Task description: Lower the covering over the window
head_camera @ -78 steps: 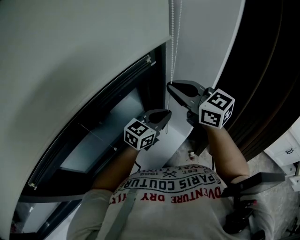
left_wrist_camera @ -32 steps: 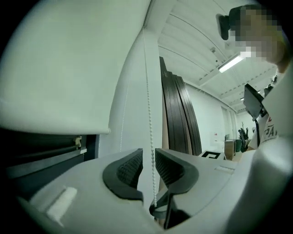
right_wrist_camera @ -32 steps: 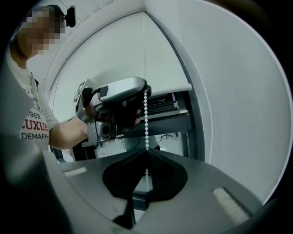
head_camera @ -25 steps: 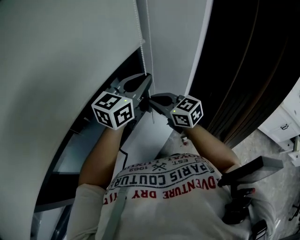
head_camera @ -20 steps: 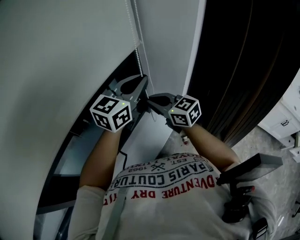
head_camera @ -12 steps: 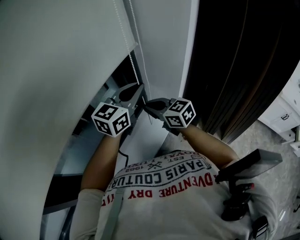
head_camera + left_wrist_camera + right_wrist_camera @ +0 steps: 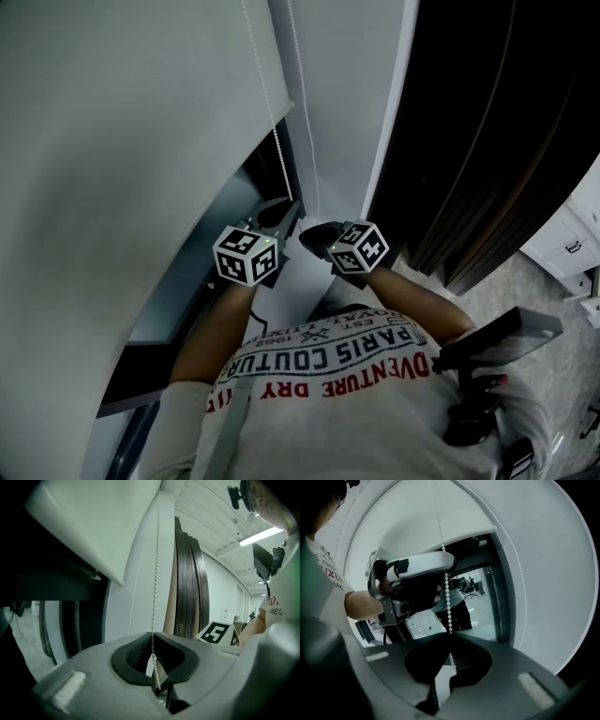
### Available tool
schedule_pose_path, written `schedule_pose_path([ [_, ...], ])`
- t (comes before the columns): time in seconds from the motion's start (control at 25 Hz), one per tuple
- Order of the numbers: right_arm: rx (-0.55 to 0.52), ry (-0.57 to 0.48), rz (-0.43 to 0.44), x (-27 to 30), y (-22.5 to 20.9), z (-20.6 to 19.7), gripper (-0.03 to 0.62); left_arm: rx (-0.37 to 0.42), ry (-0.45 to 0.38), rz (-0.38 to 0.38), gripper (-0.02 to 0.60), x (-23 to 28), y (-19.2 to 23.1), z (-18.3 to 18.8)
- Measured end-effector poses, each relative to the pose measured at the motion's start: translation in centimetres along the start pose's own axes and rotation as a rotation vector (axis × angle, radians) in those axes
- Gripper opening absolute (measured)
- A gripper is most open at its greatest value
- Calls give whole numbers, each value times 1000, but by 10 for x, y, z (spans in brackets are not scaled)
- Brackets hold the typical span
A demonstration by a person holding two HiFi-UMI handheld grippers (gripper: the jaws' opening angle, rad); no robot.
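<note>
The roller blind [image 7: 122, 141] is hung over most of the window [image 7: 178, 309], with the lower part left bare. Its bead chain [image 7: 270, 112] is pinched by both the left tongs [image 7: 284, 214] and the right tongs [image 7: 309, 234], closed side by side. A pulling stroke is judged in hand; next, one grip should be released and retaken higher.

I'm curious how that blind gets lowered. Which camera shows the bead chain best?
The left gripper view: the bead chain hangs long and sharp, bead by bead, down into the closed jaws. The right gripper view shows a shorter stretch entering its jaws. The head view shows it thin and distant.
</note>
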State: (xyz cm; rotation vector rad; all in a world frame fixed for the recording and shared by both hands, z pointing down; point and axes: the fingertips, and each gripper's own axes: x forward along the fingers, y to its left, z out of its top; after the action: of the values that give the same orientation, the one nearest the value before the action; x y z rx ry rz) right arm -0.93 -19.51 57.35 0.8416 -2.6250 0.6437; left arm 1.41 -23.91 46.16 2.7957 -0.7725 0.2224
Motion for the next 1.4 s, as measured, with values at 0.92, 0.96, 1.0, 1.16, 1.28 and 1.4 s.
schedule_pose_path([
  [0.92,-91,-135,-63,-92,47,23,139,-62,-112,178,129,-70,-61,-2],
  [0.96,-107,-157,-45,-114,70,22,110,-56,-124,188,109,-84,-88,2],
  [1.0,-124,-177,-26,-137,92,20,64,-51,-133,200,39,-98,-115,4],
  [1.16,-136,-229,55,-206,158,0,5,-41,-127,166,2,-122,-207,-1],
  [1.28,-143,-254,81,-239,188,-9,5,-23,-120,140,2,-129,-254,-8],
  [1.4,-156,-291,84,-275,221,-16,5,3,-118,127,2,-142,-301,-11],
])
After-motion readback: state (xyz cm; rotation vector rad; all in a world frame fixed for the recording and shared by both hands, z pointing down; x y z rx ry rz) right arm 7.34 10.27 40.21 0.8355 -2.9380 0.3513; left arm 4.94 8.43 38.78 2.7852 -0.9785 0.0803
